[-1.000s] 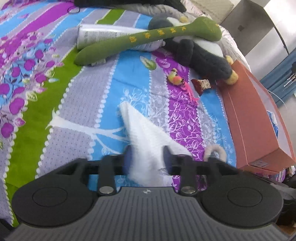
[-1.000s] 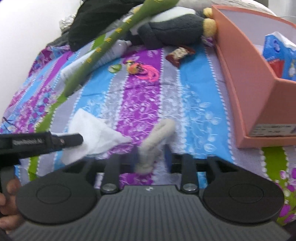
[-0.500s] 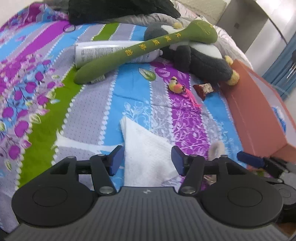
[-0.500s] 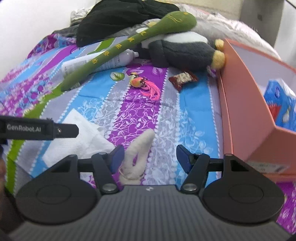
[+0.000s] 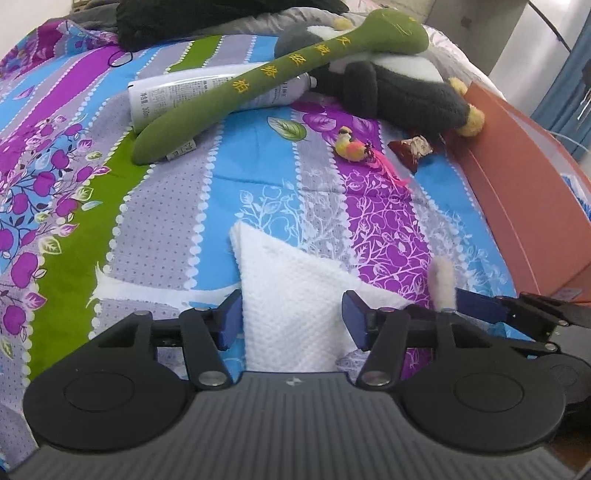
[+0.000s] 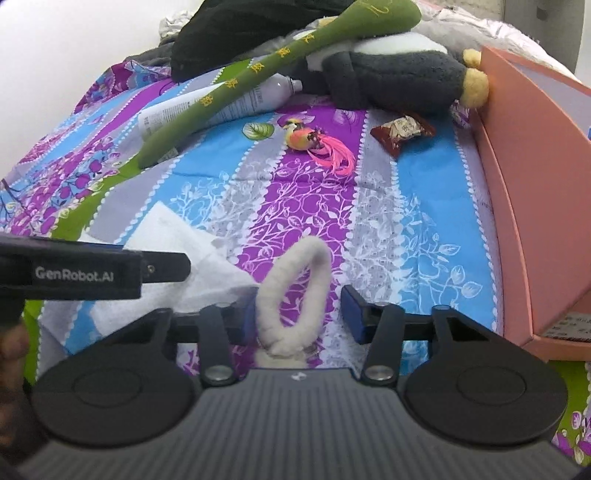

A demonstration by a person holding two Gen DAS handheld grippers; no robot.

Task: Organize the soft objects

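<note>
A white paper towel [image 5: 291,295] lies flat on the striped bedspread [image 5: 177,221], its near part between the fingers of my left gripper [image 5: 291,319]. That gripper is open, and neither pad presses the towel. A white fuzzy loop [image 6: 295,295] lies between the fingers of my right gripper [image 6: 300,319], whose jaws are closing. The left pad touches the loop; the right pad stands a little off it. In the left wrist view the loop [image 5: 441,280] shows beside the right gripper's fingers [image 5: 480,306].
At the back lie a green plush stick [image 5: 280,74], a grey and white plush toy [image 6: 391,77], a white bottle [image 5: 177,92] and dark clothing [image 6: 240,33]. A small toy bird [image 6: 306,140] and a sweet wrapper [image 6: 400,131] lie mid-bed. An orange box [image 6: 532,177] stands along the right.
A second ago each gripper was shut, left on the towel, right on the loop. Both then opened and the things lay on the bed. The right jaws have since narrowed round the loop.
</note>
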